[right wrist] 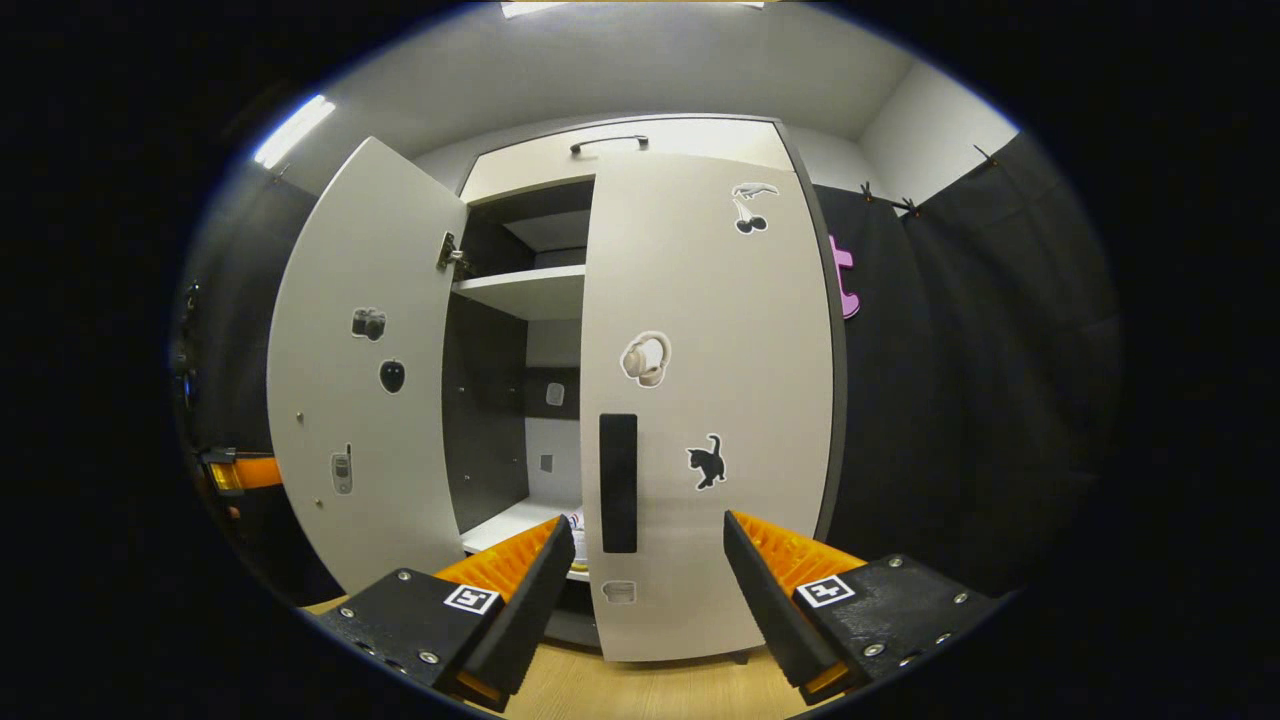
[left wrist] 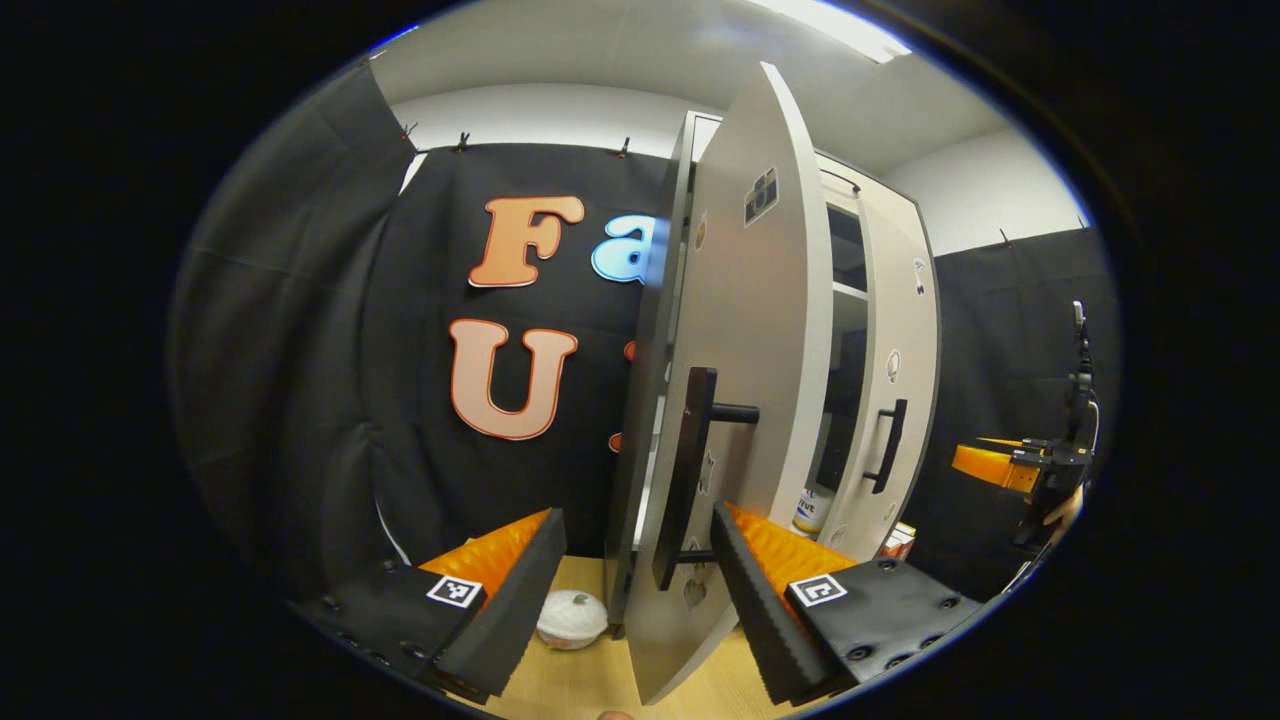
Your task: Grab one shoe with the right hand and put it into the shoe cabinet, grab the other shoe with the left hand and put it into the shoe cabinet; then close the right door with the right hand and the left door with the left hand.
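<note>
left door (left wrist: pixel 745 330) half-open, handle (left wrist: pixel 690 470) right between the wide-open left tool (left wrist: pixel 640 600) fingers, not gripped

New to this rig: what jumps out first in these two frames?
The tall pale shoe cabinet dominates: in the right gripper view its right door, dotted with stickers, is nearly shut, while the left door swings wide, baring shelves. In the left gripper view the left door stands edge-on just ahead of the open left tool, its black handle between the fingers, and a white rounded object lies on the wooden floor.
</note>
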The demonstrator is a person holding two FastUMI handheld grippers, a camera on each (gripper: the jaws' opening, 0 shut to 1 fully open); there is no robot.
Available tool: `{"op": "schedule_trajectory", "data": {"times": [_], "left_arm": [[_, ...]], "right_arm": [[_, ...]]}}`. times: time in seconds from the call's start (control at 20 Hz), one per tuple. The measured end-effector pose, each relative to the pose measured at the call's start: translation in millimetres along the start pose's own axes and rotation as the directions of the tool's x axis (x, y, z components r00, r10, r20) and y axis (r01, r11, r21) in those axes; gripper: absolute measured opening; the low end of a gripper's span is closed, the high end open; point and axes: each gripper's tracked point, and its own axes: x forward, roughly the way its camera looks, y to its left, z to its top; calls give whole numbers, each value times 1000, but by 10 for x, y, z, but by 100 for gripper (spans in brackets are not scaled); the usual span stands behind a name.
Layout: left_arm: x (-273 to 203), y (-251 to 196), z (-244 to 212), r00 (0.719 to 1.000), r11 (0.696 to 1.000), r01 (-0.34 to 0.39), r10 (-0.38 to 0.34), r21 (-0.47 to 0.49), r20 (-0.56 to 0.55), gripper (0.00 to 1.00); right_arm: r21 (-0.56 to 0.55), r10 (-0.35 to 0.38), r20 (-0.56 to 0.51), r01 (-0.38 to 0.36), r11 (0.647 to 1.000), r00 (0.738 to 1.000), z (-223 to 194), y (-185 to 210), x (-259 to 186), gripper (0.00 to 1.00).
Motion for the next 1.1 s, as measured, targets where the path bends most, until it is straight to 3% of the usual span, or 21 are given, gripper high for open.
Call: {"op": "schedule_trajectory", "data": {"times": [0.1,0.45,0.6,0.75,0.85,1.1], "left_arm": [[72,-286,-75,998,998,58,-58,-24,-13,93],[587,-1356,-279,977,977,207,-209,-43,-46,93],[880,-1459,-367,991,994,112,-111,15,-72,93],[1165,-1592,-392,996,999,50,-49,10,-75,99],[1337,-1633,-438,997,1000,2,1,29,-84,98],[1628,-1769,-423,997,996,-37,42,77,-61,97]], "right_arm": [[5,13,-2,-13,1000,1000,-9,18,-49,92],[33,-25,9,25,999,1000,0,-249,-309,92],[43,-76,14,76,996,997,24,-496,-429,93],[43,-109,28,108,993,994,63,-687,-560,93],[31,-137,38,136,990,990,88,-832,-623,93],[46,-165,39,163,986,986,95,-1077,-730,92]]}}
